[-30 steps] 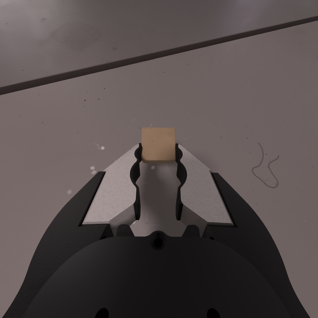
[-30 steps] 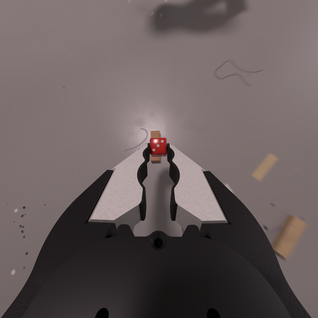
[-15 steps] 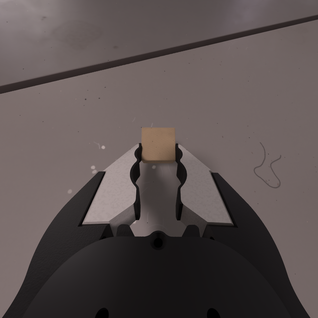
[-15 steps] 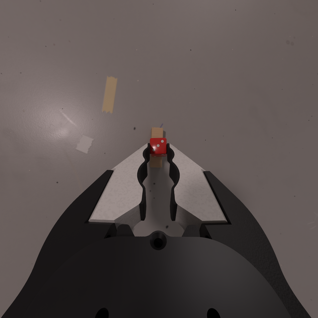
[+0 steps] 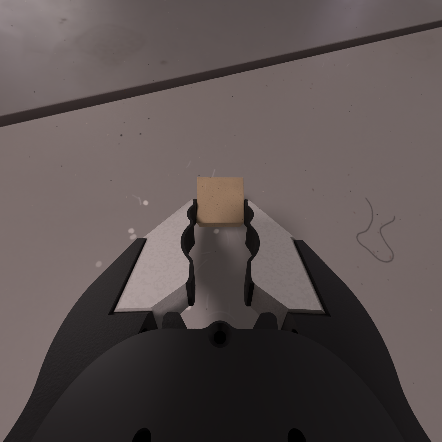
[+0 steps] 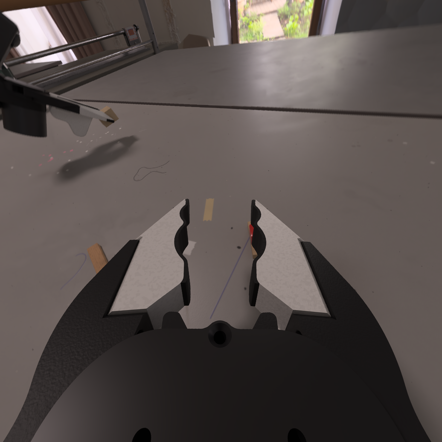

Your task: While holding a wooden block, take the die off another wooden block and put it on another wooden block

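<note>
Wooden block (image 5: 219, 202) clamped in left gripper (image 5: 219, 210), right gripper (image 6: 220, 210) spread empty, red die (image 6: 250, 230) half-hidden behind its finger.

Grey table (image 6: 311, 167) — blocks (image 6: 96, 257) (tape (image 6: 208, 209)).

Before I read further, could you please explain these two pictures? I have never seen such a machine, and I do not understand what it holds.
Each picture comes from a camera mounted on one two-finger gripper, looking along its fingers. In the left wrist view, the left gripper clamps a wooden block above a grey table. In the right wrist view, the right gripper is open and empty. A sliver of the red die shows behind its right finger, seemingly on a second block. A third block lies at the left, and tape ahead. The left gripper also appears far off.
</note>
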